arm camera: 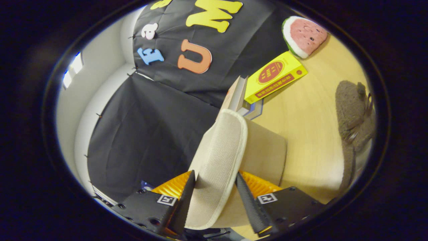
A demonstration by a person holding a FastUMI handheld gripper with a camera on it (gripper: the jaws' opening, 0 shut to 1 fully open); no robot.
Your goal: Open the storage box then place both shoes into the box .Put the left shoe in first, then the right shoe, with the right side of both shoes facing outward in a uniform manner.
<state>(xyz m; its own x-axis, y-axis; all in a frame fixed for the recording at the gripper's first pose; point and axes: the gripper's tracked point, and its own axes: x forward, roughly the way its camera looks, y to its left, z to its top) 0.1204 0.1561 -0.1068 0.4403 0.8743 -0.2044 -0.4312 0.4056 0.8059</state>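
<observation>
A beige slipper (pixel 220 157) with a woven sole and pale edging is held up off the table, its sole turned toward the camera. My gripper (pixel 214 185) is shut on it, one finger pressing on each side of the slipper. Behind the slipper a tan flat panel (pixel 267 154), perhaps part of the storage box, stands on the wooden table (pixel 307 113); I cannot tell what it is for sure. The view is tilted strongly.
A yellow box (pixel 275 77) leans on some books (pixel 239 97) beyond the slipper. A watermelon-slice plush (pixel 304 36) lies farther back. A brown furry plush or slipper (pixel 356 113) lies on the table to the right. The black cloth wall rises on the left.
</observation>
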